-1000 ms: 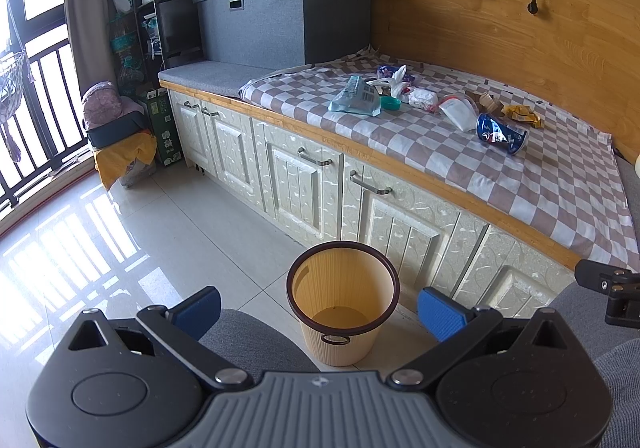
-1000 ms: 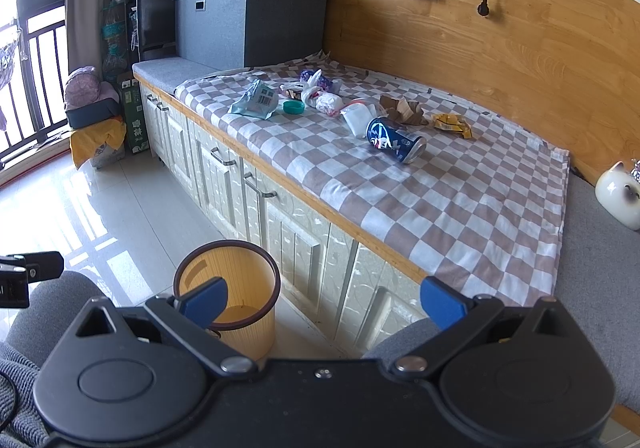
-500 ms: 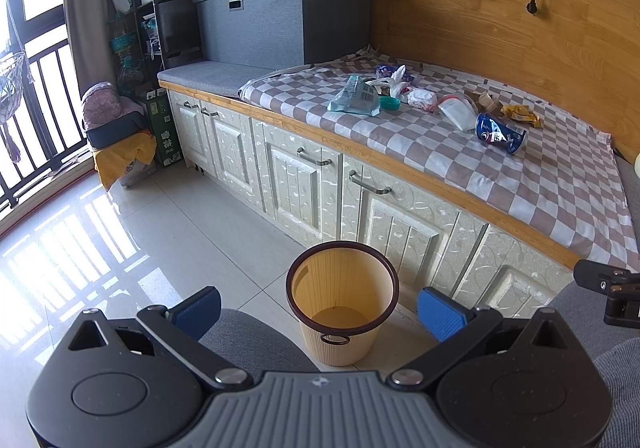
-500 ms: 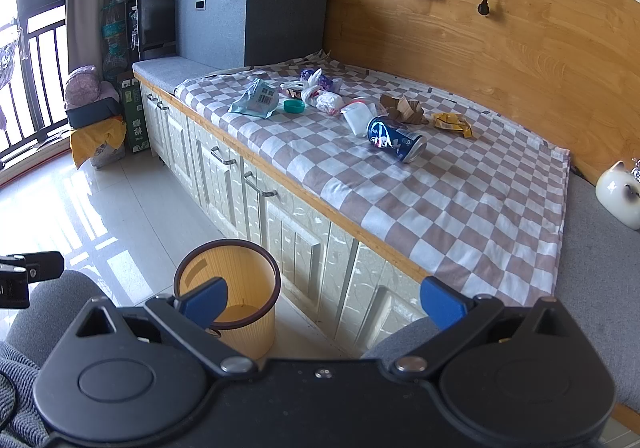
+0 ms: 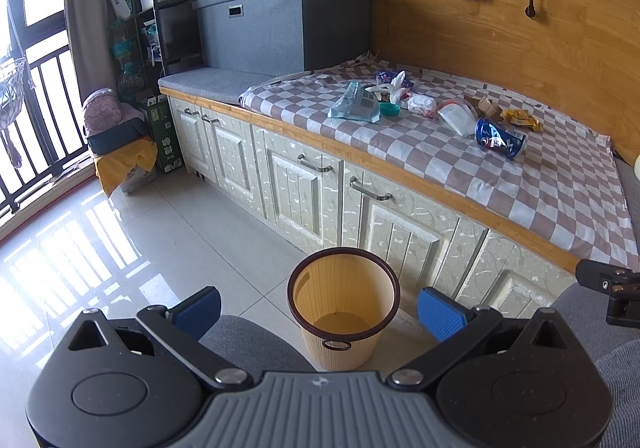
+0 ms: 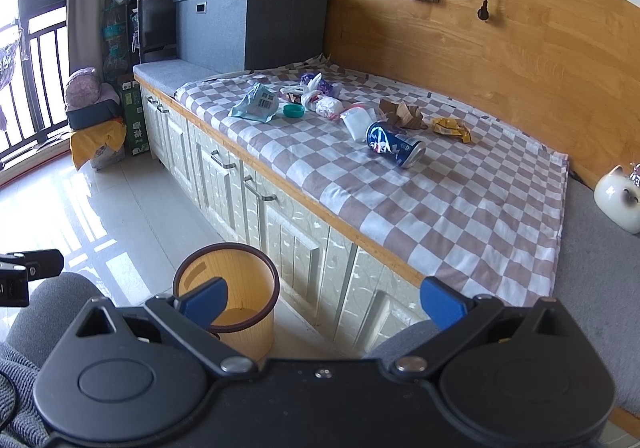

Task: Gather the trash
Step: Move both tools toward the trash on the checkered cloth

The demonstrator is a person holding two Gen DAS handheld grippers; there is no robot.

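Observation:
Trash lies on a checked cloth [image 5: 520,175] on a bench: a teal packet [image 5: 354,105], a teal cap [image 5: 390,110], white plastic bags [image 5: 416,101], a white pouch [image 5: 456,117], a crushed blue can [image 5: 500,136], brown cardboard [image 6: 404,113] and a yellow wrapper [image 5: 520,119]. An empty beige bin [image 5: 344,312] with a brown rim stands on the floor by the cabinets. My left gripper [image 5: 318,310] is open and empty, low, in front of the bin. My right gripper [image 6: 322,302] is open and empty, to the right of the bin [image 6: 228,304].
White cabinet doors [image 5: 304,187] run under the bench. A grey storage box [image 5: 280,23] sits at the far end. Bags and a black box [image 5: 116,139] stand by the balcony railing. A white cat figure [image 6: 618,197] sits on the grey cushion at right.

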